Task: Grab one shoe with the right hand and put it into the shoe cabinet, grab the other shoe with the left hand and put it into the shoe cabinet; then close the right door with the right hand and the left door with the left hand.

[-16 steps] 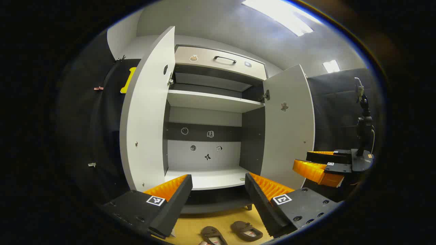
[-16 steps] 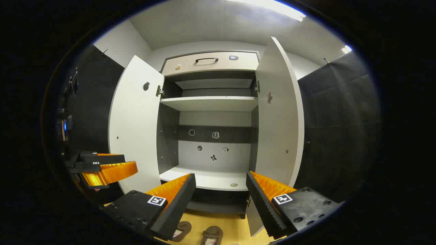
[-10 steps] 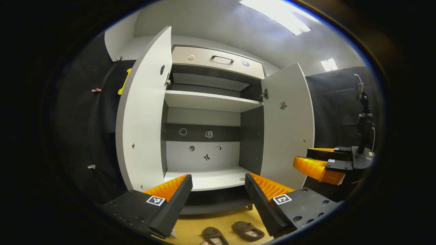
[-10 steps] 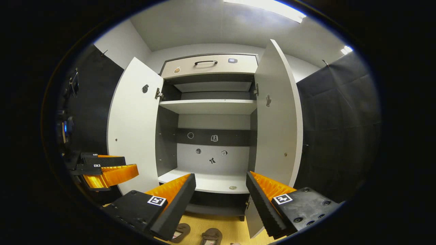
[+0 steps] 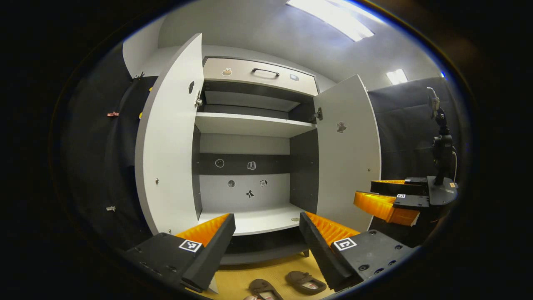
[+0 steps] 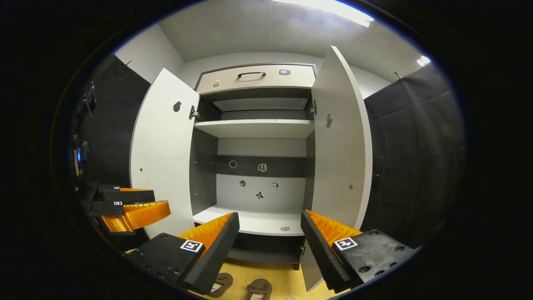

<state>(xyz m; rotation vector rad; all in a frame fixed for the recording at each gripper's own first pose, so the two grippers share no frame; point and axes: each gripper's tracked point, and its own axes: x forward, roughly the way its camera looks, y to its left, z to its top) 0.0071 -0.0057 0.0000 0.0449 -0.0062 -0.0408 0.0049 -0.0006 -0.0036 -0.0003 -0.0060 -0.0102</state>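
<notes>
I have the left claw and the right claw both spread wide and holding nothing, each raised in front of the shoe cabinet with its fingers framing the cabinet's bare lower shelf. Both of the cabinet's doors, the left door and the right door, stand swung fully out. The two brown shoes lie side by side on the yellow floor just in front of the cabinet's base, below my claws and touched by neither.
</notes>
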